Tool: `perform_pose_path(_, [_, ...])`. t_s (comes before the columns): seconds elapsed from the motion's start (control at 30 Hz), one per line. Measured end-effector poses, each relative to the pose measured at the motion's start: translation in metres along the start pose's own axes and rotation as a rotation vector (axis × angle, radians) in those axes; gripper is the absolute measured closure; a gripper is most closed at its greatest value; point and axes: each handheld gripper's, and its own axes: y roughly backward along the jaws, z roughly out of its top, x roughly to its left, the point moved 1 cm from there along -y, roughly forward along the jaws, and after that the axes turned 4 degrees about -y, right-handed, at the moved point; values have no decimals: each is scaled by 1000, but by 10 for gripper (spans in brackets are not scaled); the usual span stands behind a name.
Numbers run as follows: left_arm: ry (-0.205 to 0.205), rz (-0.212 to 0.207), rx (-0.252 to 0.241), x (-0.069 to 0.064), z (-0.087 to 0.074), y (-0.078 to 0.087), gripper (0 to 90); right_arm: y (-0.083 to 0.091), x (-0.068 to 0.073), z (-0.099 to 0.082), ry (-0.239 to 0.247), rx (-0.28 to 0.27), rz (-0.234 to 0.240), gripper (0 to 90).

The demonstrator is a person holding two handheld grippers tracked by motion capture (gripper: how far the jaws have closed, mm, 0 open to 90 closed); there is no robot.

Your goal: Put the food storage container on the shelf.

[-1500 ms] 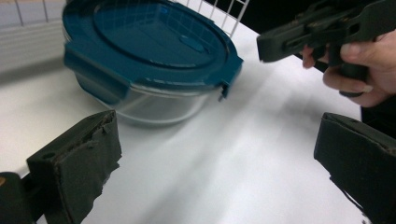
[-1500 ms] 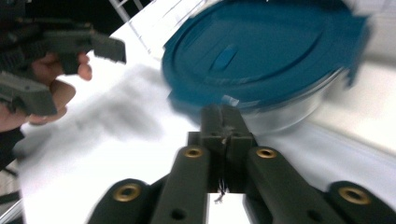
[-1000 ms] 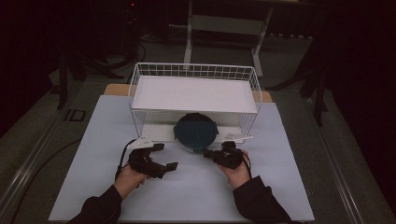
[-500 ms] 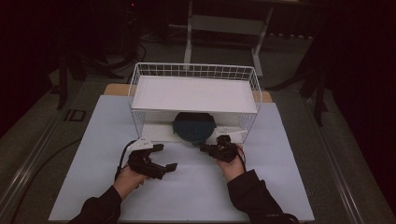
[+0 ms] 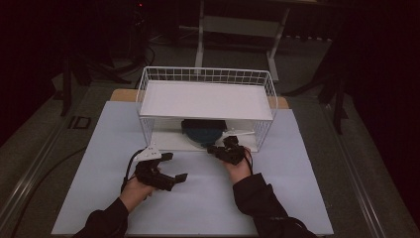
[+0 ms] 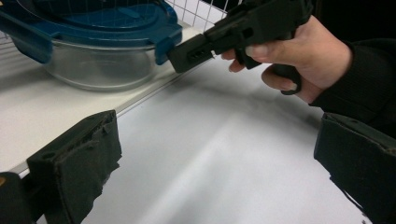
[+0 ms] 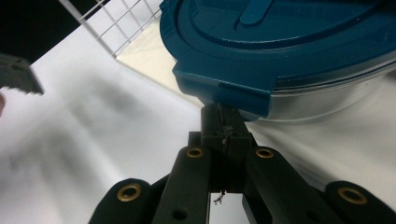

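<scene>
— Where the wire rack (image 5: pixel 205 82) opens toward me, how much room do I have?

— Plenty on the white mat (image 5: pixel 198 198) in front; the lower shelf is low under the white top board. My right gripper (image 5: pixel 216 148) has its jaws pressed together with nothing between them, tips right at the blue clip of the glass container (image 6: pixel 100 56), which sits on the rack's lower shelf near its front edge.

— And my left gripper (image 5: pixel 176 166)?

— Jaws wide apart, hovering over bare mat, well clear of the rack.

— Count?

— One rack, one blue-lidded container, two grippers.
</scene>
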Motion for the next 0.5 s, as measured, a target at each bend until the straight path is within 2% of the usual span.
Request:
perform_pose_path(0.17, [3,1,-2,1,0,0,7,-3,-3,2,-25,-8,10,900])
perform_pose_path(0.3, [-1,2,2,0,0,0,8,-5,1,3,1,-9,-7,900])
perform_pose_path(0.43, [-5,3,-1,-1,1,1,8,0,7,0,25,-15,11,889])
perform_pose_path(0.5, [-4,3,-5,-1,2,2,8,8,10,-1,32,-26,24,849])
